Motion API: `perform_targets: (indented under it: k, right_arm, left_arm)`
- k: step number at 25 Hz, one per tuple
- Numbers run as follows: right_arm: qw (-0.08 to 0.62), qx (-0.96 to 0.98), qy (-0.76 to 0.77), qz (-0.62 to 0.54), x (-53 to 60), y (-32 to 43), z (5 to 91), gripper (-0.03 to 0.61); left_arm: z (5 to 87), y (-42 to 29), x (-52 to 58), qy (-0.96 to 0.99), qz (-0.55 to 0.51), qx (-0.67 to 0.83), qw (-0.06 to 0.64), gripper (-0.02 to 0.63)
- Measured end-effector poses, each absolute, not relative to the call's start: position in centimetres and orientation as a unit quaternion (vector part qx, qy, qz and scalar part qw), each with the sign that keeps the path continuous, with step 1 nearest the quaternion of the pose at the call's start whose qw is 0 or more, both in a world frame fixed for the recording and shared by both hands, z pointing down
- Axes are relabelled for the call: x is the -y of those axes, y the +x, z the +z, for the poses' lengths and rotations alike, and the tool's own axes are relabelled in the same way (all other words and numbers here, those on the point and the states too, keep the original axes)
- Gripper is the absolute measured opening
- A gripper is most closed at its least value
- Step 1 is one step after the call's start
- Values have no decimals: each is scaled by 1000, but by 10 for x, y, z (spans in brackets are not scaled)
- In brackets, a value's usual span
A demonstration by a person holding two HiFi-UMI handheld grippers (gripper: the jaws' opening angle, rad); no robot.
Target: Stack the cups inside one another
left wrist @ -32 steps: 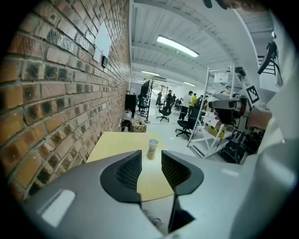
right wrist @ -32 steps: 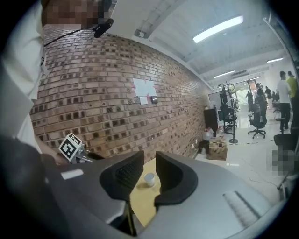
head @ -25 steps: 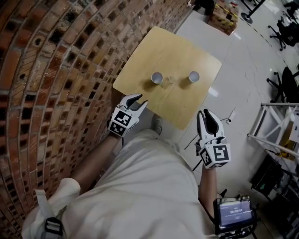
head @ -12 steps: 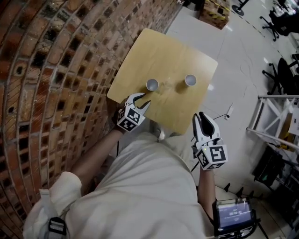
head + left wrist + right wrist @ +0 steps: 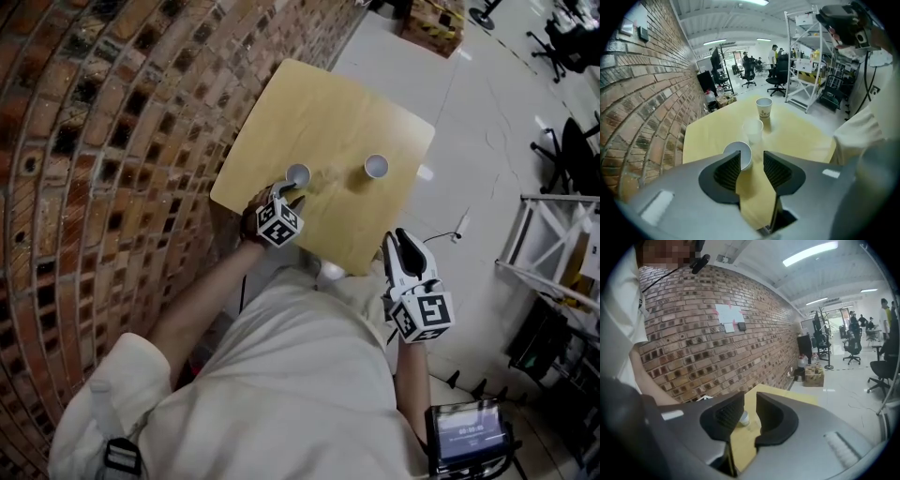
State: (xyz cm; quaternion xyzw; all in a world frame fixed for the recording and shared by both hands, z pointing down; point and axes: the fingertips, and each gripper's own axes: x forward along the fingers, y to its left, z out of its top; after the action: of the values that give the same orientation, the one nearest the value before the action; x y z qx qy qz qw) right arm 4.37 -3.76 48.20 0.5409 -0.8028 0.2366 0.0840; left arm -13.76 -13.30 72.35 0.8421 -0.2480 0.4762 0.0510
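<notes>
On the yellow table stand a white cup at the left and a printed white cup at the right. In the left gripper view a faint translucent cup shows between the near white cup and the printed cup. My left gripper is down at the left cup. Its jaws have just been opening and stand apart; the cup sits just beyond the left fingertip, unpressed. My right gripper hovers off the table's near edge, jaws slightly apart and empty.
A brick wall runs along the table's left side. A metal rack and office chairs stand on the white floor to the right. A cable lies near the table's corner. A screen device hangs at the person's side.
My left gripper has moved forward and down over the table edge to the left cup, and its jaws are wider. The right gripper has drifted slightly toward the table.
</notes>
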Motion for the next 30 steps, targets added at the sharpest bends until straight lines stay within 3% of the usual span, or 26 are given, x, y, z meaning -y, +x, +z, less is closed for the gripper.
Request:
perform_targets:
  k: [12,19,25,30]
  right_arm:
    - [94,839,479,241,88,89,486,74]
    - [109,853,451,237,108,94,492,71]
    - [118,856,442,240,117,97,493,69]
    - [127,858,436,241,118,101,495,69]
  left_arm:
    - [775,-132,145,777,544,293,122,158]
    - [792,-136,153,753,568,309,127,136]
    - [800,-145,155,740,583,314,121,42]
    - [793,-157,159,733,578,336,128,37]
